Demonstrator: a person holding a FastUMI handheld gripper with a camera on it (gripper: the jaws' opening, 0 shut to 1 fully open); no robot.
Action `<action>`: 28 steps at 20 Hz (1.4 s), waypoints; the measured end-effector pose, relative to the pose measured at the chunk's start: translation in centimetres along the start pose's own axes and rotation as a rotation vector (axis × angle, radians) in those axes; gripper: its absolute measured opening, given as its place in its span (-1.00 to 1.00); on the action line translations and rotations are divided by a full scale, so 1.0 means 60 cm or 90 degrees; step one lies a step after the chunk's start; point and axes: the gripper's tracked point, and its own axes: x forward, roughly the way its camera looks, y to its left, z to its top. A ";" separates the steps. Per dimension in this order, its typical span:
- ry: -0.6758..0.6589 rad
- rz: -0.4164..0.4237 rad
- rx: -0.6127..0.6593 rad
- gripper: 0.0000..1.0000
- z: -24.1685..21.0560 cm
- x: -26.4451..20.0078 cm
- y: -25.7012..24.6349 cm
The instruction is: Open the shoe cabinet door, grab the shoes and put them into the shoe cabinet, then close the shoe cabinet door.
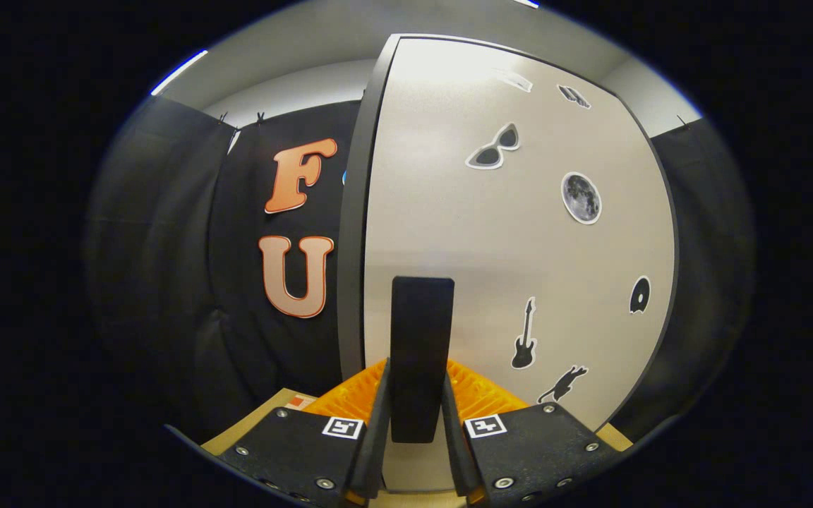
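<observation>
The shoe cabinet door [519, 268] stands right in front of me, a pale panel with a dark edge [352, 247] along its left side. An upright black bar handle [422, 317] sticks out from the door. My gripper [417, 384] is shut on this handle, with one finger pressed against each of its sides. The handle's lower end sits deep between the fingers. The door's left edge faces me, so the panel looks swung out at an angle. The inside of the cabinet is hidden.
Small stickers dot the door: sunglasses [495, 149], a moon [581, 198], a guitar [524, 337]. The black cloth booth wall [166, 247] hangs left of the door and also right of it. A tan board corner [265, 418] lies low beside my left finger.
</observation>
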 end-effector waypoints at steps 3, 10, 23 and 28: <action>0.014 0.002 -0.001 -0.35 0.000 -0.001 -0.001; 0.030 0.011 0.032 -0.62 -0.004 -0.004 -0.002; 0.027 0.006 0.010 -0.62 -0.001 -0.084 -0.024; 0.019 0.027 -0.009 -0.63 -0.003 -0.132 -0.047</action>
